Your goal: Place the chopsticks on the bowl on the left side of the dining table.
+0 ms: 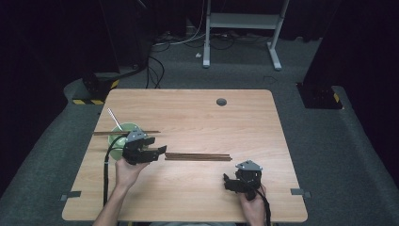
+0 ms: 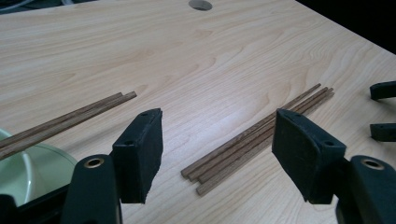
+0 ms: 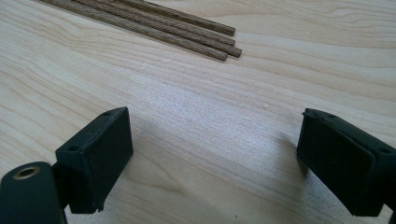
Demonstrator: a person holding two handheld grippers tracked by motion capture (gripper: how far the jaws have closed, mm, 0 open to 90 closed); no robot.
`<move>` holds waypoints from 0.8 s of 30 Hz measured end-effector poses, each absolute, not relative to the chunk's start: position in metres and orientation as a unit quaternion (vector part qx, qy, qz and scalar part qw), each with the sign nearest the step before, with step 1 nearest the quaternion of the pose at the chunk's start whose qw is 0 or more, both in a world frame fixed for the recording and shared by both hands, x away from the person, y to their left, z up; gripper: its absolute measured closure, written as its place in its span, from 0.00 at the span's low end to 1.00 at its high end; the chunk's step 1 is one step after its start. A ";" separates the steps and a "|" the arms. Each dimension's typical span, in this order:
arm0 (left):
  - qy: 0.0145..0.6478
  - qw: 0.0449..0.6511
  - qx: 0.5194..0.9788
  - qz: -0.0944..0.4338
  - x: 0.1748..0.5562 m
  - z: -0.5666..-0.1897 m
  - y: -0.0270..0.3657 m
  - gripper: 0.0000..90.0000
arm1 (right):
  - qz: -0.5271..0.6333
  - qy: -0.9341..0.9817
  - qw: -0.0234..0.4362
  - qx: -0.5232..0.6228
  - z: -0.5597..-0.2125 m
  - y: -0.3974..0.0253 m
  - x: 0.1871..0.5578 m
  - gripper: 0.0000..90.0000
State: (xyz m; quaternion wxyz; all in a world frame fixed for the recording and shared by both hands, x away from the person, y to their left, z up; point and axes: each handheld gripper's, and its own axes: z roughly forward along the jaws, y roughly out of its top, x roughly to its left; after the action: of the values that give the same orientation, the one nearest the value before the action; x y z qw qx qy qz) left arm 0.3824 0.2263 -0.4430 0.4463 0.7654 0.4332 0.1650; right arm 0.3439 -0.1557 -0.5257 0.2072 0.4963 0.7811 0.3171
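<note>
Nearest the bundle of wooden sticks (image 1: 197, 157), the left gripper (image 1: 157, 152) holds its jaws spread just off the bundle's left end, its long axis running left-right across the surface (image 1: 197, 117), while the right gripper (image 1: 229, 181), jaws also spread, hangs nearer and rightward.

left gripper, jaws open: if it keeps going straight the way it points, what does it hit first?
Most likely the bundle of wooden sticks on the table. In the left gripper view their near ends lie between the open jaws of the left gripper, just ahead. Height above the table is unclear, so it might pass over them.
</note>
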 end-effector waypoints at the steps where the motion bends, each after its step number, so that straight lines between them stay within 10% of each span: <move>1: 0.433 0.446 0.765 0.166 0.382 -0.443 0.226 0.38 | 0.317 0.781 0.207 0.496 -0.526 -0.156 0.344 0.11; 24: 0.421 0.463 0.761 0.170 0.371 -0.462 0.224 0.38 | 0.317 0.781 0.207 0.496 -0.526 -0.156 0.344 0.11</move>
State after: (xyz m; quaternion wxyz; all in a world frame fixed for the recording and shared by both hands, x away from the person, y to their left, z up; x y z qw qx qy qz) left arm 0.3708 0.2239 -0.4618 0.4629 0.7614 0.4206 0.1704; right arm 0.3439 -0.1557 -0.5257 0.2073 0.4962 0.7812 0.3170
